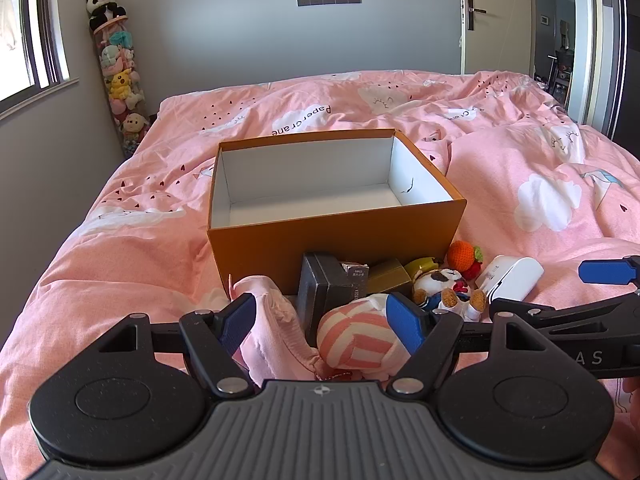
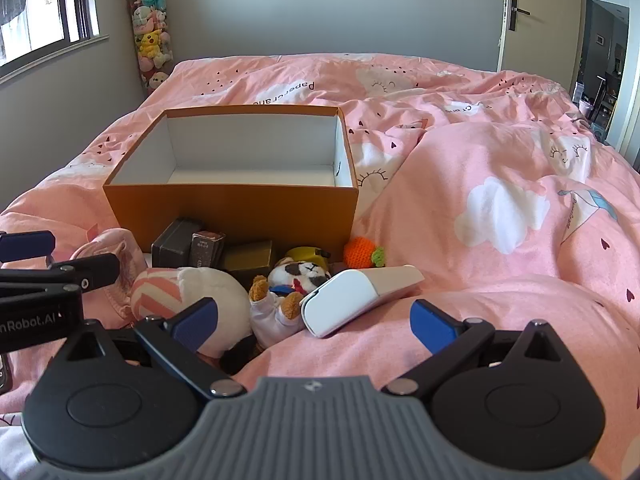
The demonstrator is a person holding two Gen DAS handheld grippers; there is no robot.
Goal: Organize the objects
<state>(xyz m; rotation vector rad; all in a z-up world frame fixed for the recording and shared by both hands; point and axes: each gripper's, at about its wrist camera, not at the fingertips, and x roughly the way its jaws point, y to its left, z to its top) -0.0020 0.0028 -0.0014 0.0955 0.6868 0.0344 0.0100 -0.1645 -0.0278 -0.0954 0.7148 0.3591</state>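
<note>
An open orange box [image 1: 336, 236] with a white, empty inside stands on the pink bed; it also shows in the right wrist view [image 2: 236, 208]. In front of it lies a pile: a dark box [image 1: 320, 288], a gold box [image 1: 390, 276], a small plush doll [image 1: 444, 284], an orange knitted fruit [image 1: 464, 254], a white case [image 1: 512, 276] and a pink-and-white striped plush [image 1: 356, 338]. My left gripper [image 1: 324, 322] is open, its fingers on either side of the striped plush and a pink cloth [image 1: 272, 320]. My right gripper [image 2: 316, 322] is open and empty, just in front of the white case [image 2: 352, 300].
A tall clear tube of plush toys [image 1: 120, 80] with a panda on top stands in the far left corner by the window. The rumpled pink duvet [image 2: 500, 200] covers the bed to the right. A door [image 1: 472, 12] stands at the back right.
</note>
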